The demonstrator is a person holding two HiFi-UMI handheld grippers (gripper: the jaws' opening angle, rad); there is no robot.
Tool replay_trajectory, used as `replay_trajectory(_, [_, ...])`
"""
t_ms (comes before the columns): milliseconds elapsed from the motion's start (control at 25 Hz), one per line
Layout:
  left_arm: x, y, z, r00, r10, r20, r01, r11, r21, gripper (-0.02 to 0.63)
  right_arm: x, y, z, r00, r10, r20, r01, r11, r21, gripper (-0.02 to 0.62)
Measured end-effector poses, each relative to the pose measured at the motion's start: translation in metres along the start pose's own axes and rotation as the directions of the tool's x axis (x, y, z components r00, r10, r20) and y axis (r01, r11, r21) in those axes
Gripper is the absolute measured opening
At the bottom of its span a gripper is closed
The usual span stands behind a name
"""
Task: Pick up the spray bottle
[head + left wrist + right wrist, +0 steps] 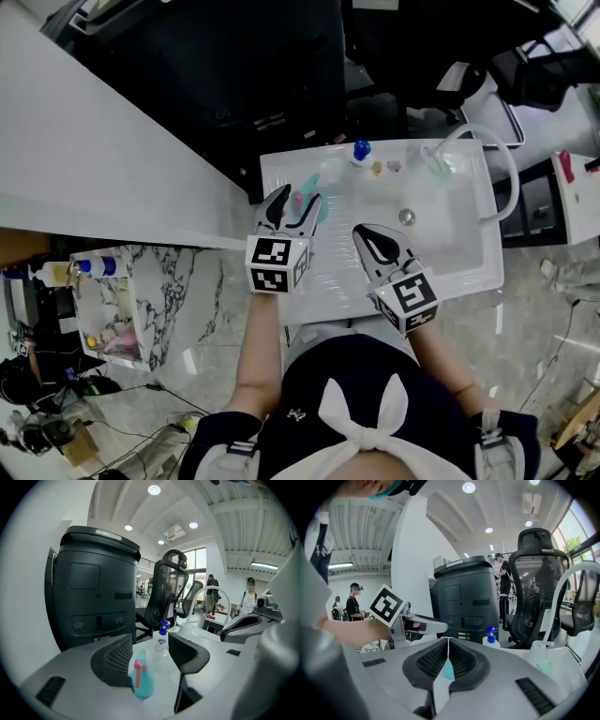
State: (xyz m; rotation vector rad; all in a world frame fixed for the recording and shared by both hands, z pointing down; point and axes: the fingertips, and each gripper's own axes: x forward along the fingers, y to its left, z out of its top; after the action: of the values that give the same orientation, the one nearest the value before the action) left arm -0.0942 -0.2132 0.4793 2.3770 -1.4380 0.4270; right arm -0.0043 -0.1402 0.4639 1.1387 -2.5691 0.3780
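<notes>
Upright within spread left hand-held gripper (149,643), teal pink-triggered spray bottle (142,682); right hand-held gripper (447,643) closed.

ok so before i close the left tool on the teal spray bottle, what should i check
1. Left tool open: ok, jaws stand apart.
2. Spray bottle between its jaws: ok, upright, nearer the left jaw.
3. Bottle clear of that jaw: cannot tell, they overlap in the left gripper view.
4. Grip made: not ok, jaws not yet closed on it.
5. Right tool out of the way: ok, shut, off to the side in the head view.
6. Blue-capped bottle clear of the grasp: ok, it stands farther back on the table.
</notes>
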Motion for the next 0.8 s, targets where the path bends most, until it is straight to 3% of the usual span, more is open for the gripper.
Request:
replay_trajectory(600, [0.027, 0.009, -0.024, 0.997, -0.011, -0.079, 0.010, 1.000, -0.018, 0.241, 0.008, -0.005, 0.001, 1.000, -0.002, -0.013, 0.003, 1.000, 0.010, 0.028])
replay_trajectory(800, [0.039, 0.008, -0.031, 0.995, -0.018, -0.102, 0.019, 1.000, 0.007, 0.241, 0.011, -0.009, -0.001, 1.000, -0.005, -0.022, 0.005, 1.000, 0.011, 0.027])
